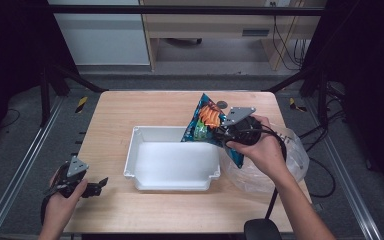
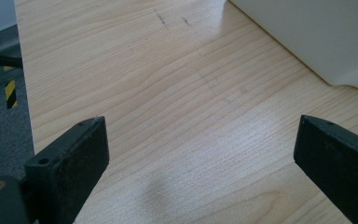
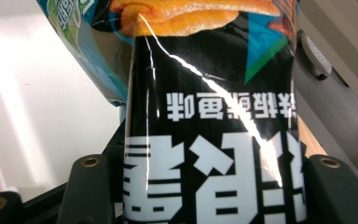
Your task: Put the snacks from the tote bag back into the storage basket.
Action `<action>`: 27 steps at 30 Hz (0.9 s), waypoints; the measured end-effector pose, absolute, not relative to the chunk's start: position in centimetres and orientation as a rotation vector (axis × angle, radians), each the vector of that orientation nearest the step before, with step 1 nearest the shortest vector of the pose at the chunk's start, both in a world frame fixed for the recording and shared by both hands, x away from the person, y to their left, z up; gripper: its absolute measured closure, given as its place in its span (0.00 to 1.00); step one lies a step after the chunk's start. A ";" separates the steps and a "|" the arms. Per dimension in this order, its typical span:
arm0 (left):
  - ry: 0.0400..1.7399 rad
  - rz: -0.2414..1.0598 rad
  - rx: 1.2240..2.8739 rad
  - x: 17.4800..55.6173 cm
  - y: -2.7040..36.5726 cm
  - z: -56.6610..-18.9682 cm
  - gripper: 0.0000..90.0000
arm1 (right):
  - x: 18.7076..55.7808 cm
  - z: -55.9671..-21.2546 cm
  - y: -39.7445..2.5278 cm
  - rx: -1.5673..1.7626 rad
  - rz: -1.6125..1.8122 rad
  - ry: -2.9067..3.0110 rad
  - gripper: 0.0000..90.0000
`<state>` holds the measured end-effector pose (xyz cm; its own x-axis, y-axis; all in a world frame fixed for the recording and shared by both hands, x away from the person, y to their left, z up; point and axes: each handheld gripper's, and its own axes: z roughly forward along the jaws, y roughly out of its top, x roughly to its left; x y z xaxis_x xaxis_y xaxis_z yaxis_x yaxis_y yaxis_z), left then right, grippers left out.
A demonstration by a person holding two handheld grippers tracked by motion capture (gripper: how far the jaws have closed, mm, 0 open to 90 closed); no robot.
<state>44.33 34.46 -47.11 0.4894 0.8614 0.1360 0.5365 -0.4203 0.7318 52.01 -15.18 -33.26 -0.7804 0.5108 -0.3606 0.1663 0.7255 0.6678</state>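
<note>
Overhead, the right tongs (image 1: 219, 134) gripped a snack bag (image 1: 206, 120) and held it in the air above the far right corner of a white plastic tub (image 1: 172, 159). The bag was blue and black with orange snack pieces pictured on it, and it hung tilted, its upper corner pointing away from the person and its lower end reaching past the tub's right rim. From the right gripper view, the snack bag (image 3: 209, 116) sat pinched between the two black jaws, which pressed on its sides; large white characters on its black panel appeared upside down, and the tub's pale inside (image 3: 42, 102) lay beneath it to the left.

A crumpled clear plastic bag (image 1: 285, 165) lay on the worktop (image 1: 115, 115) just right of the tub, under the person's right forearm. A small dark round disc (image 1: 222, 104) rested on the worktop near the far edge, behind the snack bag.

Meanwhile the left tongs (image 1: 94, 187) rested low at the near left corner of the worktop, well apart from the tub. Their jaws stood wide apart with nothing between them, as the left gripper view showed, with bare wood (image 2: 177, 93) below and the tub's outer wall (image 2: 317, 37) at upper right.
</note>
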 end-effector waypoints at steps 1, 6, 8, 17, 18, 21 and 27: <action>1.146 0.675 2.114 44.3 34.5 -47.1 0.03 | 52.0 -33.3 -14.9 0.500 0.853 2.401 0.47; 1.149 0.677 2.109 44.3 34.5 -47.1 0.03 | 52.1 -33.5 -13.8 0.474 0.846 2.420 0.47; 1.150 0.681 2.104 44.3 34.6 -47.0 0.03 | 52.1 -33.6 -13.2 0.459 0.850 2.431 0.47; 1.167 0.694 2.079 44.2 35.3 -46.8 0.03 | 52.4 -34.3 -11.8 0.418 0.837 2.462 0.47; 1.168 0.695 2.078 44.2 35.3 -46.8 0.03 | 52.4 -34.5 -11.7 0.409 0.837 2.469 0.47; 1.170 0.694 2.076 44.2 35.3 -46.8 0.03 | 52.6 -34.6 -11.2 0.393 0.831 2.481 0.47; 1.170 0.689 2.073 44.2 35.4 -46.8 0.03 | 52.7 -34.8 -10.2 0.352 0.817 2.510 0.47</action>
